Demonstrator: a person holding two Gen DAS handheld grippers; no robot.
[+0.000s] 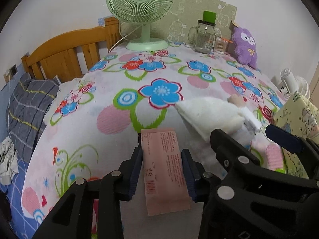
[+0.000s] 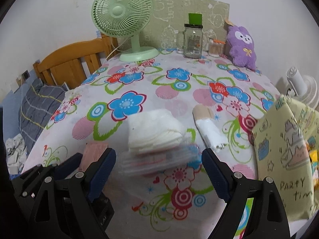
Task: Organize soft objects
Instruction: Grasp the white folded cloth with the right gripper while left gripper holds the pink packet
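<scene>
My left gripper (image 1: 162,153) is shut on a flat pink packet (image 1: 165,169) with printed text, its pads pressing on both long edges just above the flowered cloth (image 1: 119,119). To its right, my right gripper (image 2: 159,153) stands open and wide. A stack of white soft pads (image 2: 153,133) in a clear bag lies just ahead of its fingertips, blurred and touched by neither finger. A white roll with a beige end (image 2: 207,127) lies to the right of the stack. A purple plush toy (image 2: 242,45) sits at the back right.
A green desk fan (image 2: 127,20), a glass jar mug (image 2: 192,39) and a small tub of cotton swabs (image 2: 215,47) stand along the back. A yellow-green gift bag (image 2: 283,155) stands at the right edge. A wooden bed frame (image 1: 65,51) and grey bedding (image 1: 30,109) lie to the left.
</scene>
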